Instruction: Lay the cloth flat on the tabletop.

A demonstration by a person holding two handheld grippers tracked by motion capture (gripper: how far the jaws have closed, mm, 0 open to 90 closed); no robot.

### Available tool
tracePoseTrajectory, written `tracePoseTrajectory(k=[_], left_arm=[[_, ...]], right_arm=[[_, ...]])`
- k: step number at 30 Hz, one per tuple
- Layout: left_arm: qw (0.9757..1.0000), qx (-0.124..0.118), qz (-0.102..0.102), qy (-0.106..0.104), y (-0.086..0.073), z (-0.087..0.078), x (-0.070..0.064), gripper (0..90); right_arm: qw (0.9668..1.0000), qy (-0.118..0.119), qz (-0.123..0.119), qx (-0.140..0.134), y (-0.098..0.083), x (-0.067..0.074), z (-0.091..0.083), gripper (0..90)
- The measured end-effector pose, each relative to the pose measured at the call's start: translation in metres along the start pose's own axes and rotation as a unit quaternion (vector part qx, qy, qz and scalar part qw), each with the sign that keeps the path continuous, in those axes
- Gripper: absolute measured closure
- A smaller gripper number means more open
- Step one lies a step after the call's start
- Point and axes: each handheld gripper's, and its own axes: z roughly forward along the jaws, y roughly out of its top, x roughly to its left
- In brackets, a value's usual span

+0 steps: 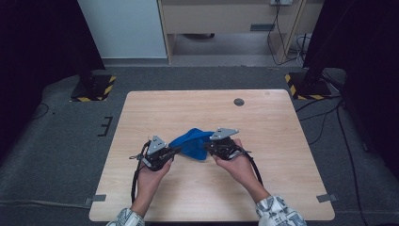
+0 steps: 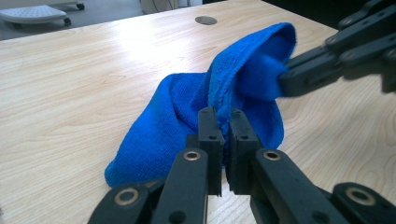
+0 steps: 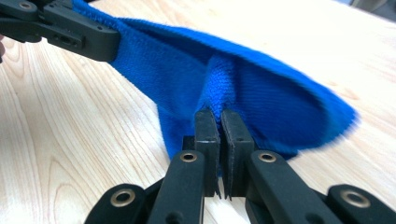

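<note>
While both grippers clamped on it: blue cloth (image 1: 194,142), long axis L gripper (image 1: 175,151)-to-R gripper (image 1: 207,145).

Cloth (image 3: 261,93) edge pinched out of sight between claw pads, person cut off above forearms by bottom edge

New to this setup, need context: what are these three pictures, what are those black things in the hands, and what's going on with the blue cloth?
No robot arm here: a person holds a hand-held two-jaw tool in each hand. The high view looks down on the wooden table from above the person's side. The other two pictures come from cameras riding on each tool, looking along its black jaws.

The left tool and the right tool are each shut on a blue towel, pinching a fold or edge. The towel is bunched, partly lifted between them, its lower end resting on the table. A small round grey insert sits in the tabletop's far side.
</note>
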Motion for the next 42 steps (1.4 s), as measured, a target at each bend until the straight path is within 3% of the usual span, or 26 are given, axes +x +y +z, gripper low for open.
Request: tracePoseTrajectory(k=[6, 14, 22, 30, 32, 35, 39, 42], left_arm=[[0.9997, 0.009, 0.024, 0.0, 0.011, 0.004, -0.006, 86.2], [0.9994, 0.007, 0.032, 0.004, 0.034, -0.004, -0.002, 86.3], [0.999, -0.013, 0.043, 0.008, 0.057, -0.037, -0.01, 86.2], [0.9983, -0.035, 0.042, -0.022, 0.082, -0.068, -0.018, 86.1], [0.9986, -0.015, 0.045, -0.023, 0.083, -0.061, -0.015, 86.2], [0.9985, 0.031, 0.041, -0.017, 0.069, -0.04, -0.004, 86.2], [0.9957, 0.083, 0.039, -0.014, 0.041, -0.008, 0.009, 86.2], [0.9937, 0.107, 0.032, -0.012, 0.022, 0.011, 0.018, 86.2]], right_arm=[[0.9998, -0.011, 0.009, -0.012, -0.006, -0.016, -0.029, 86.9], [0.9989, -0.013, 0.031, -0.032, -0.014, -0.036, -0.057, 86.9], [0.9965, -0.014, 0.027, -0.078, -0.005, -0.036, -0.104, 86.9], [0.9954, 0.0, 0.006, -0.096, 0.012, -0.029, -0.146, 86.7], [0.9967, -0.001, -0.002, -0.081, 0.012, -0.031, -0.144, 86.6], [0.9992, -0.002, -0.002, -0.039, 0.002, -0.04, -0.127, 86.3], [0.9999, 0.002, 0.011, 0.004, -0.022, -0.055, -0.098, 85.9], [0.9996, 0.003, 0.014, 0.026, -0.036, -0.062, -0.078, 84.5]])
